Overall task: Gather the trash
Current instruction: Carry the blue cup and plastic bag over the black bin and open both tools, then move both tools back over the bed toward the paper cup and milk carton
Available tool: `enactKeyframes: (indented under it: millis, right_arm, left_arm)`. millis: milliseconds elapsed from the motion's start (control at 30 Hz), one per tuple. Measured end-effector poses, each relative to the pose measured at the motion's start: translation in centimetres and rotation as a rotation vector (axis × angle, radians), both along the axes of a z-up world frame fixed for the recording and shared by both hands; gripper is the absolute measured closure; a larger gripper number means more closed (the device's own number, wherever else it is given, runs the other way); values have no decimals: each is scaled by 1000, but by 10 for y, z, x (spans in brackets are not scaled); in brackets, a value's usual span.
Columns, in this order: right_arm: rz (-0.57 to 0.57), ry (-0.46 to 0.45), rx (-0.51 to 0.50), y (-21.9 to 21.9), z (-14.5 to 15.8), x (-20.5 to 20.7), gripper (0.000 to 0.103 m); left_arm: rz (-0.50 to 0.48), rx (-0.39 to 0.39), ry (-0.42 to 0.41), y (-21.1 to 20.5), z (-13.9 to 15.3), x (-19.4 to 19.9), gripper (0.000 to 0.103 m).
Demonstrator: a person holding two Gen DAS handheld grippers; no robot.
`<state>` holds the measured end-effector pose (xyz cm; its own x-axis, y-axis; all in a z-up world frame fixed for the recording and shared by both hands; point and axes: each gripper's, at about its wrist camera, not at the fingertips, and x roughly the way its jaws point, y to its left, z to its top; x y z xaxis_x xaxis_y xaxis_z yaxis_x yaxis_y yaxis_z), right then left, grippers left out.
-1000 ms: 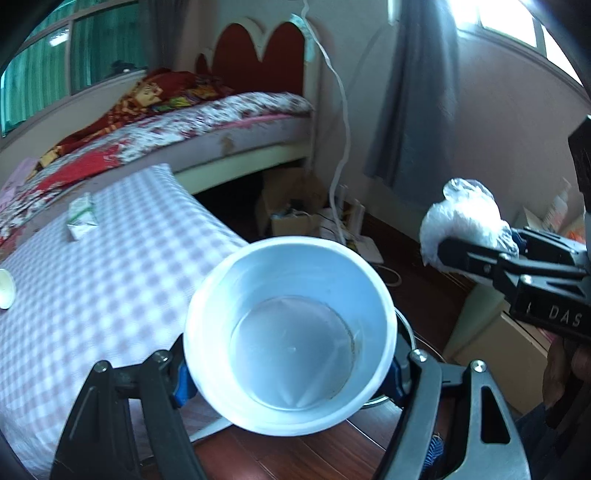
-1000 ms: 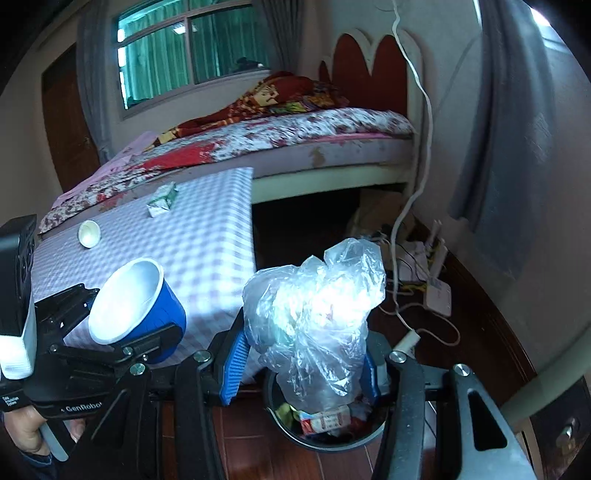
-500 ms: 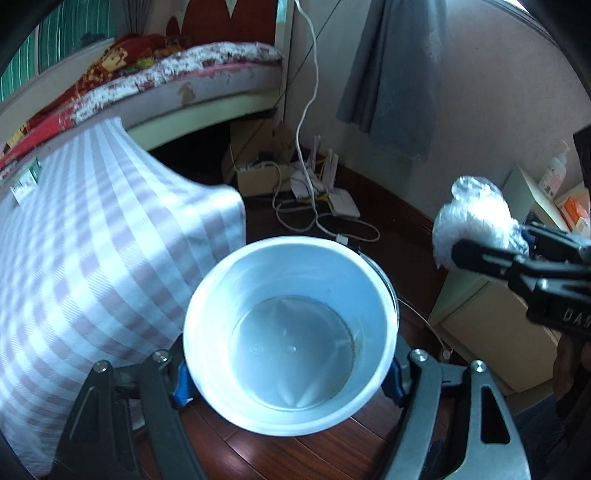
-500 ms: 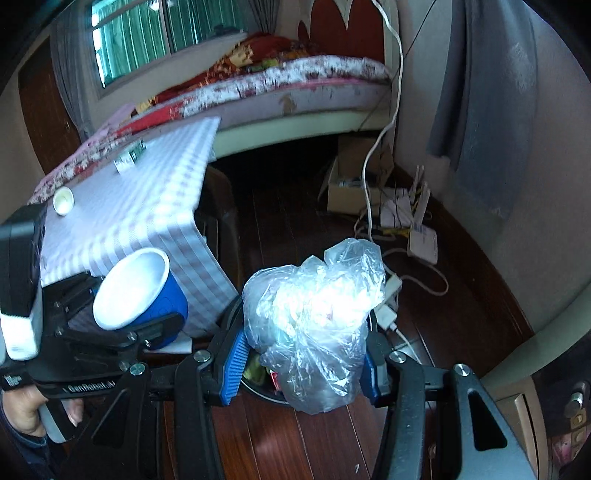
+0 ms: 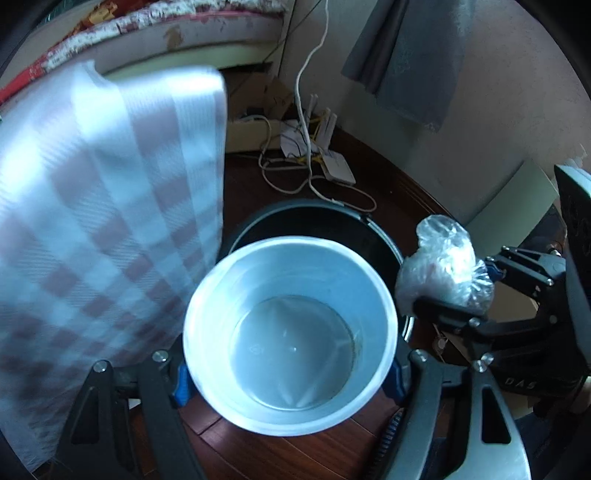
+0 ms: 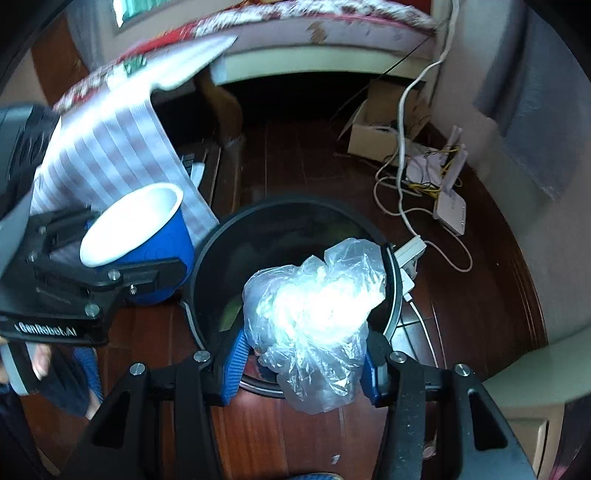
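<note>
A blue paper cup (image 5: 290, 336) with a white inside sits between the pads of my left gripper (image 5: 288, 376), which is shut on it; the cup (image 6: 136, 236) hangs at the left rim of the bin in the right wrist view. My right gripper (image 6: 303, 365) is shut on a crumpled clear plastic bag (image 6: 314, 314), held over the open mouth of a round black trash bin (image 6: 207, 266) on the floor. The bag (image 5: 445, 269) and bin rim (image 5: 303, 208) show behind the cup in the left wrist view. Green and other rubbish lies dimly inside the bin.
A table draped in a pink-and-white checked cloth (image 5: 99, 206) stands just left of the bin. Behind the bin lie white cables, a router (image 6: 450, 206) and a cardboard box (image 6: 373, 136) on the dark wood floor. A bed (image 6: 314, 29) runs along the back. A pale cabinet (image 5: 517, 199) stands at right.
Both grippers have sunk and tipped downward toward the floor, still gripping the cup and the bag. The bin has come from the bottom edge to the middle of both views.
</note>
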<state>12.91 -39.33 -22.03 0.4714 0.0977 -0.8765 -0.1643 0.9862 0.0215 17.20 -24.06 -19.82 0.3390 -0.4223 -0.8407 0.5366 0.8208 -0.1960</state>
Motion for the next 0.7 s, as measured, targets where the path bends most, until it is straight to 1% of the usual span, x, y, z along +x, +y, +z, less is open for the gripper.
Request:
enactKeyframes:
  millis: [100, 133, 167, 200, 233, 267, 333, 400, 467, 700]
  right_arm:
    - [37, 14, -34, 3, -13, 7, 50]
    - [45, 12, -45, 4, -16, 8, 46]
    - [42, 14, -73, 5, -20, 8, 29]
    - [31, 9, -119, 5, -25, 8, 21]
    - [26, 7, -129, 4, -27, 7, 17]
    - [19, 17, -124, 2, -30, 7, 17]
    - [-1, 29, -143, 0, -33, 6, 16]
    - [-19, 36, -119, -3, -33, 5, 16]
    - [-47, 41, -131, -5, -32, 4, 16]
    - [-100, 31, -108, -8, -22, -3, 16]
  left_arm:
    - [2, -22, 35, -1, -15, 8, 25]
    - [-1, -29, 54, -2, -20, 10, 23]
    - [-5, -34, 70, -3, -25, 11, 11]
    - [-1, -24, 68, -5, -30, 12, 7]
    - [11, -16, 65, -4, -32, 12, 4]
    - [25, -10, 61, -3, -33, 10, 4]
    - [50, 29, 42, 0, -35, 8, 4]
    - [52, 60, 28, 0, -37, 2, 4]
    - [60, 89, 9, 1, -37, -3, 4]
    - [102, 111, -33, 16, -25, -10, 4]
